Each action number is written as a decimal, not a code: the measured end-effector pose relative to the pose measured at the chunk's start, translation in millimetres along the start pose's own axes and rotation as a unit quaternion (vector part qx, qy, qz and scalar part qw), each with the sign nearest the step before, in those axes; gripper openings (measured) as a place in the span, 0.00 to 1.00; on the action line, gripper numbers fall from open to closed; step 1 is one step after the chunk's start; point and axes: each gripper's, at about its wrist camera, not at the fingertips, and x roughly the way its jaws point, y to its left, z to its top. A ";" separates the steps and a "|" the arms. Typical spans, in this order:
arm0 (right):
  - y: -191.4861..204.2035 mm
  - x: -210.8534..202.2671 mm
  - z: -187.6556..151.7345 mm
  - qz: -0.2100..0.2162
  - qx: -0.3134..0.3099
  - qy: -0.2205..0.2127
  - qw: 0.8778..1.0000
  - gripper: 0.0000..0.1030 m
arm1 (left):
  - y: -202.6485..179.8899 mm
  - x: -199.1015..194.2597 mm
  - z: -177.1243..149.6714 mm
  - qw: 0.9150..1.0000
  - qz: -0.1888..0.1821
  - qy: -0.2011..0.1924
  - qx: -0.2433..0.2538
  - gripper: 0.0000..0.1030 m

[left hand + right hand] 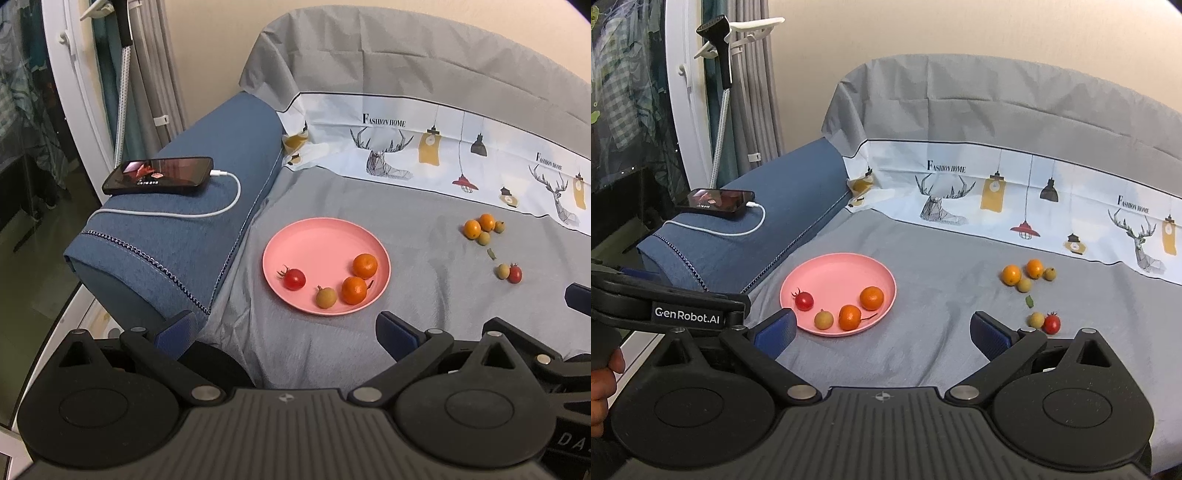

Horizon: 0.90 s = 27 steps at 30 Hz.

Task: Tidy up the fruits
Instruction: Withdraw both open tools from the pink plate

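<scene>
A pink plate point(295, 236) is seen on the grey sheet point(424, 295) of a sofa. Four fruits are counted on it: two oranges point(365, 266), one tomato point(294, 279), one tan fruit point(326, 297). Six more lie well apart to the right: a cluster of four point(483, 226) and a pair point(510, 272). The left gripper point(284, 332) and right gripper point(884, 330) are both spread wide, empty. Only the right view shows a hand point(602, 391). A phone point(159, 175) rests on the armrest.

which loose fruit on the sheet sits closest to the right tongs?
The red cherry tomato, paired with a tan longan just beyond the right tongs. The other loose fruits cluster farther back, near the printed border.
</scene>
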 end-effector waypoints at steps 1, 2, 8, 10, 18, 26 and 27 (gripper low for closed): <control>-0.2 1.3 -0.6 0.001 0.000 0.002 1.000 0.97 | 0.3 1.6 -0.5 1.000 0.000 0.002 0.000 1.00; -1.1 2.5 -1.0 0.002 0.001 0.004 1.000 0.97 | 0.0 2.7 -0.7 1.000 0.000 0.004 0.000 1.00; -4.6 11.3 -2.1 0.001 0.009 0.016 1.000 0.97 | -3.0 10.1 -0.8 1.000 0.001 0.015 0.007 1.00; -4.5 13.7 -1.9 0.001 0.010 0.018 1.000 0.97 | -3.3 12.2 0.3 1.000 0.001 0.016 0.009 1.00; -8.3 21.2 -4.2 0.003 0.016 0.026 1.000 0.97 | -6.0 19.4 0.6 1.000 0.005 0.026 0.014 1.00; -13.9 29.3 -6.1 0.005 0.025 0.034 0.999 0.97 | -7.6 29.3 1.8 0.999 0.009 0.038 0.017 1.00; -14.8 30.7 -6.3 0.005 0.027 0.036 0.999 0.97 | -8.0 30.5 2.0 0.999 0.010 0.039 0.017 1.00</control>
